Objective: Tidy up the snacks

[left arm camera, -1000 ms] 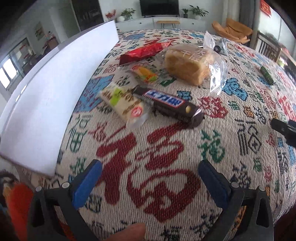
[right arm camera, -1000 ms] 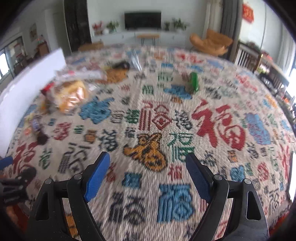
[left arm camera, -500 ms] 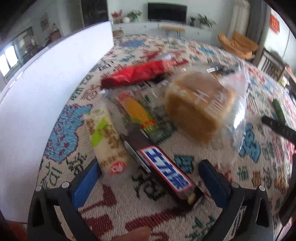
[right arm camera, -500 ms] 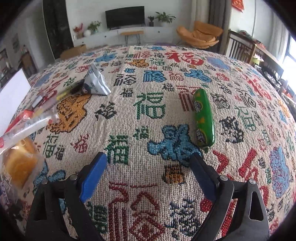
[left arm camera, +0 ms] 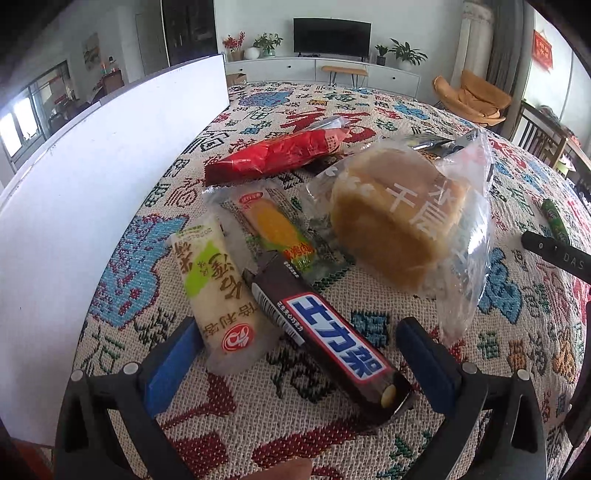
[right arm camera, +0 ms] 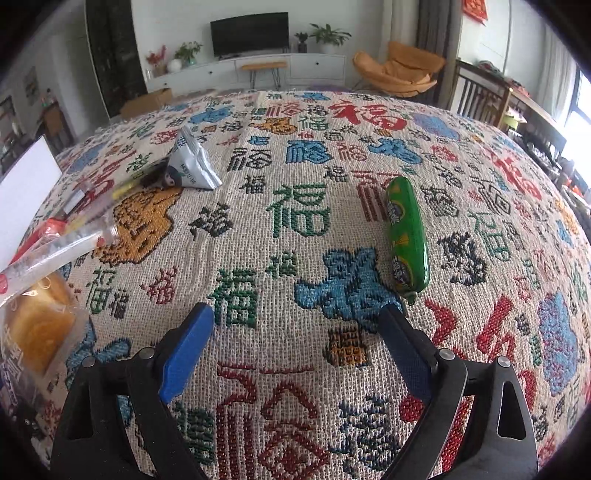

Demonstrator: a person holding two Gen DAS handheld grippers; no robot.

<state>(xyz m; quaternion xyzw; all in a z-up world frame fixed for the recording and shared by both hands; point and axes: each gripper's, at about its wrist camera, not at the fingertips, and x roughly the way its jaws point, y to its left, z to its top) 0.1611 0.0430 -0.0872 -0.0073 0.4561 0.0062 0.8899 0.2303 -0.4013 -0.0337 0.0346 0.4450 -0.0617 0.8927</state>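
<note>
Counter (right arm camera: 306, 221) wore a coarse woven cloth full of red, blue and green characters, living room behind with a TV (left arm camera: 331, 36), plants and an orange chair (right arm camera: 400, 70). Crinkly plastic snacks lay heaped by a white board (left arm camera: 103, 192): glossy brown chocolate bar (left arm camera: 328, 339), pale wrapped stick (left arm camera: 218, 291), bagged round cake (left arm camera: 399, 221), red packet (left arm camera: 277, 155). Left gripper (left arm camera: 299, 354) gaped wide around the bar's near end, not pinching. Right gripper (right arm camera: 295, 339) had just been opening, nothing in it, smooth green sausage (right arm camera: 406, 232) lying just ahead

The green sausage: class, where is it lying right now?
In the right wrist view the green sausage lies alone on the tablecloth, just beyond the right finger of the open right gripper.
</note>
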